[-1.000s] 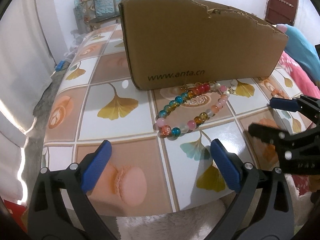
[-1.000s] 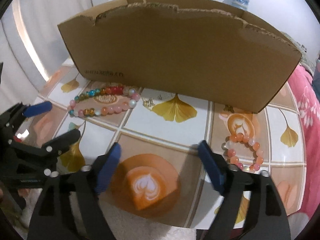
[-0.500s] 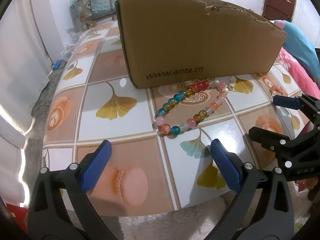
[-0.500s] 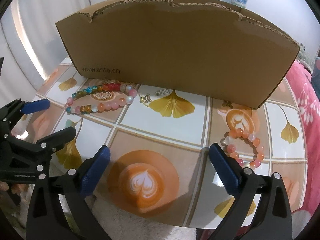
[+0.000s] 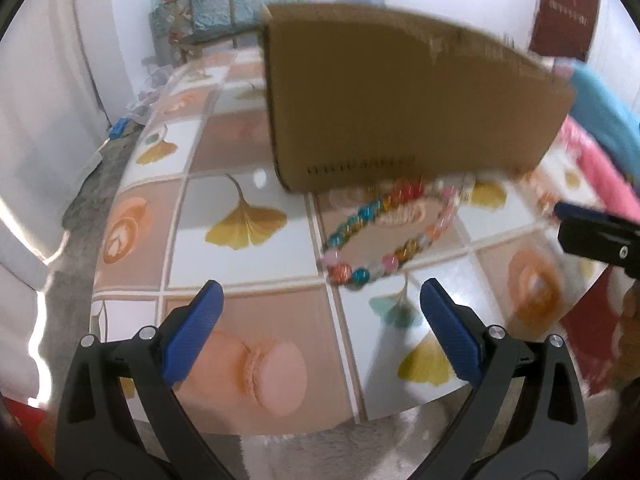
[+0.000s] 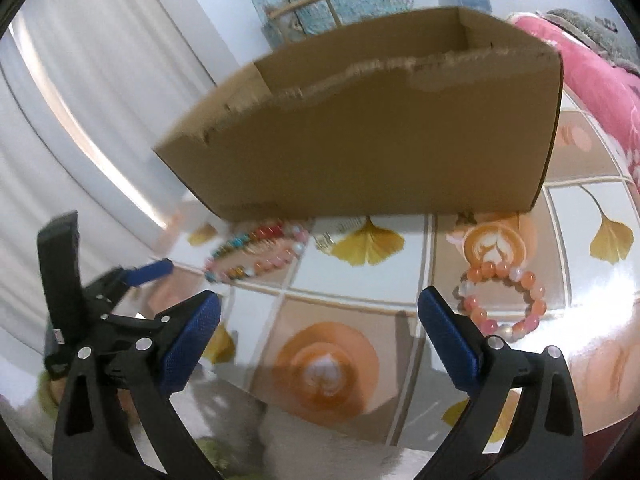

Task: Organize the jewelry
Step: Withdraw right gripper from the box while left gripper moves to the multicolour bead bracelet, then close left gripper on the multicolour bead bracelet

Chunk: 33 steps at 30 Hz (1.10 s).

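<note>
A multicoloured bead bracelet (image 5: 394, 230) lies on the patterned table just in front of the open cardboard box (image 5: 400, 108). It also shows in the right wrist view (image 6: 256, 256). An orange and pink bead bracelet (image 6: 502, 300) lies at the right. A small gold piece (image 6: 326, 240) lies by the box (image 6: 360, 140). My left gripper (image 5: 320, 328) is open and empty, short of the multicoloured bracelet. My right gripper (image 6: 318, 340) is open and empty, above the table's near edge.
The table (image 5: 240, 272) has a glossy tile pattern of leaves and coffee cups. A pink blanket (image 6: 592, 72) lies right of the box. A chair (image 5: 204, 16) and white curtains (image 6: 80, 100) stand behind. The other gripper shows at the left of the right wrist view (image 6: 120, 292).
Both grippers have risen and pulled back, and the views are blurred. The right view tilts and now looks into the open box. The jewelry has not moved.
</note>
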Tool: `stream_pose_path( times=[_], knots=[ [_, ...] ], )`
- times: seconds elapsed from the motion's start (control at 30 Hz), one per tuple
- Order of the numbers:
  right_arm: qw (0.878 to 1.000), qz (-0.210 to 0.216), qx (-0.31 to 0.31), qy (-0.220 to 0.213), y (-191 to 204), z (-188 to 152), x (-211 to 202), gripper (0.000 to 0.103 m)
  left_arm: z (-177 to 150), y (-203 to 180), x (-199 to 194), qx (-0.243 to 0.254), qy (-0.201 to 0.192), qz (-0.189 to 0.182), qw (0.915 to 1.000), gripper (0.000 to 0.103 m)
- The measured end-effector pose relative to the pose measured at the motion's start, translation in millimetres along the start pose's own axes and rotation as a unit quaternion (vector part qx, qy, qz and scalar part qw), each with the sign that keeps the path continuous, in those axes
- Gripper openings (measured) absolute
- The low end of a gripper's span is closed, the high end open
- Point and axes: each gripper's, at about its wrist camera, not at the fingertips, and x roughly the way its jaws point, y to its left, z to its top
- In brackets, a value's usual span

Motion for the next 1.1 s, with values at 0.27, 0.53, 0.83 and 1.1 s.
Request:
stream_pose_path(
  times=[0.27,0.53,0.83,1.1],
  knots=[
    [0.996,0.076,0.040,0.004,-0.6,13.4,8.0,0.073,11.3,7.6,-7.3,-0.022,-0.030,-0.031,0.9988,0.067],
    [0.997,0.065,0.036,0.014,13.4,18.4,30.0,0.046,17.3,4.3,18.3,-0.010,0.012,-0.020,0.9997,0.041],
    [0.999,0.031,0.020,0.028,24.9,27.4,48.9,0.025,13.3,-9.9,14.8,0.043,0.011,-0.014,0.9989,0.018],
    [0.999,0.013,0.007,0.032,34.7,25.4,49.3,0.020,3.7,-11.3,5.6,0.060,0.009,-0.039,0.9974,0.009]
  ],
)
